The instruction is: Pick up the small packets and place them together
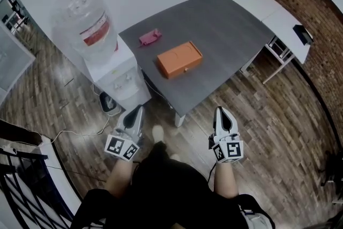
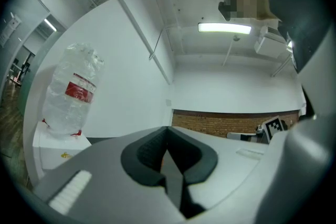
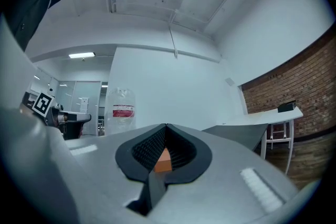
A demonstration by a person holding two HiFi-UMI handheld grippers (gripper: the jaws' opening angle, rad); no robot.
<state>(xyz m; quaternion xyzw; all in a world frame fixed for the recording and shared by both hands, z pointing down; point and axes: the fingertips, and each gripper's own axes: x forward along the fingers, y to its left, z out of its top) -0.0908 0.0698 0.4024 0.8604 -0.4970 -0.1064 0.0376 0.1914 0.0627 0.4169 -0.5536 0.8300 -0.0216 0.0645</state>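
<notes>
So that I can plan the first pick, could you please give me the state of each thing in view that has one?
Left gripper: shut, empty, short of the table.
Right gripper: shut, empty, short of the table.
Pink packet: lying on the table, untouched.
Orange box: closed, flat on the table.
Water bottle: upended on the dispenser.

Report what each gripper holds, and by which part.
Nothing is held. The left gripper and right gripper are both shut and empty, short of the table where the pink packet lies.
</notes>
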